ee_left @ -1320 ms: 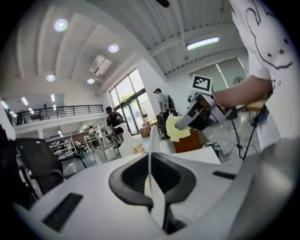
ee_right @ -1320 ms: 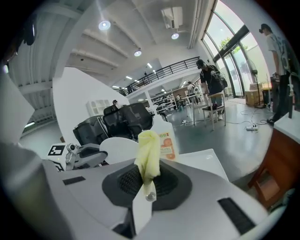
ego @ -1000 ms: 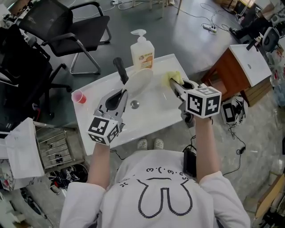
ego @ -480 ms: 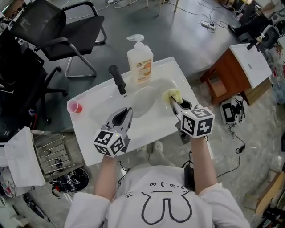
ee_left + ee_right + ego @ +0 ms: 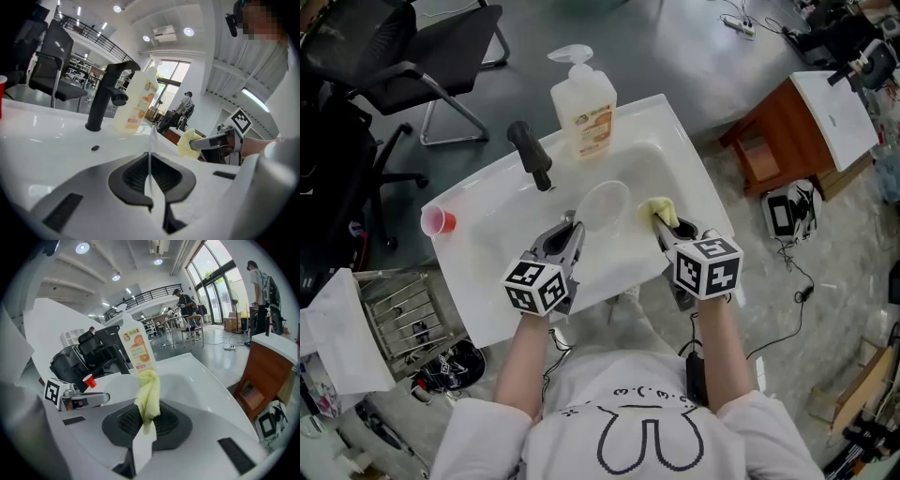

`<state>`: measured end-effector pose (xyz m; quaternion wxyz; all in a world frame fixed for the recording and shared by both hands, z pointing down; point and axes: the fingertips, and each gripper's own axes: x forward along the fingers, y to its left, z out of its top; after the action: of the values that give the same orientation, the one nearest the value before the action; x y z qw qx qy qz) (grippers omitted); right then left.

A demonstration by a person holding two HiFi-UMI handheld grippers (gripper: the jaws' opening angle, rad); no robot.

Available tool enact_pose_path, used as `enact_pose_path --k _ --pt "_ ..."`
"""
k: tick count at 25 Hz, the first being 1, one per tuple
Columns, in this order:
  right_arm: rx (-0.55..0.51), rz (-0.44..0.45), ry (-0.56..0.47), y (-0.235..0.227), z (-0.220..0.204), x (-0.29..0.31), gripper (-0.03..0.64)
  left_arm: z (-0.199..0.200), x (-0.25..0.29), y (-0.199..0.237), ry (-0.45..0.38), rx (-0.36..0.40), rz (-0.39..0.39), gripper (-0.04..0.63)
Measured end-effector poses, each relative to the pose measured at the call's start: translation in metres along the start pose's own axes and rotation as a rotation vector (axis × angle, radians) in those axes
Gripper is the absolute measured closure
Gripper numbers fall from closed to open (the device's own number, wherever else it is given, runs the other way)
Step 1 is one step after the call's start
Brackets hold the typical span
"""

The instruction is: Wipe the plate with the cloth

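A translucent white plate [image 5: 604,206] hangs over the sink basin [image 5: 630,246]. My left gripper [image 5: 573,228] is shut on its near rim. In the left gripper view the plate [image 5: 150,149] shows edge-on between the closed jaws of the left gripper [image 5: 151,172]. My right gripper [image 5: 659,223] is shut on a yellow cloth [image 5: 656,210], just right of the plate and apart from it. The cloth [image 5: 148,396] stands bunched up out of the right gripper [image 5: 146,422]. From there the plate [image 5: 123,383] and the left gripper [image 5: 82,399] lie to the left.
A black faucet [image 5: 531,155] and a soap pump bottle [image 5: 581,105] stand at the sink's far edge. A red cup [image 5: 438,221] sits on the left of the sink top. A wooden cabinet [image 5: 787,131] is to the right, a chair [image 5: 403,56] and a wire rack [image 5: 408,314] to the left.
Both grippers have come down towards the basin, the left with the plate and the right with the cloth. The plate has rolled from near the soap bottle to lower over the basin.
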<state>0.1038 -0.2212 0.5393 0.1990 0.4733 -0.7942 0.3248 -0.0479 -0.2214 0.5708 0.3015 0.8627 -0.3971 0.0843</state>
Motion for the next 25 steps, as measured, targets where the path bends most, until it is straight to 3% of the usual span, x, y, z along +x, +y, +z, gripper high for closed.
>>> enact_pose_path --k 4,12,18,21,25 --pt "0.004 -0.008 0.017 -0.009 -0.007 0.005 0.569 -0.016 0.029 0.009 0.064 -0.058 0.004 0.575" --pt "0.055 -0.026 0.006 -0.026 -0.016 -0.002 0.569 -0.052 0.070 0.018 0.166 -0.297 0.004 0.575" --pt "0.067 -0.026 0.002 -0.031 -0.012 -0.001 0.569 -0.071 0.085 0.023 0.220 -0.424 0.023 0.575" --pt "0.067 -0.023 0.007 -0.030 -0.010 0.000 0.569 -0.068 0.090 0.028 0.211 -0.451 0.040 0.575" --pt "0.077 -0.023 0.014 -0.029 -0.010 0.000 0.569 -0.077 0.094 0.043 0.247 -0.460 0.120 0.565"
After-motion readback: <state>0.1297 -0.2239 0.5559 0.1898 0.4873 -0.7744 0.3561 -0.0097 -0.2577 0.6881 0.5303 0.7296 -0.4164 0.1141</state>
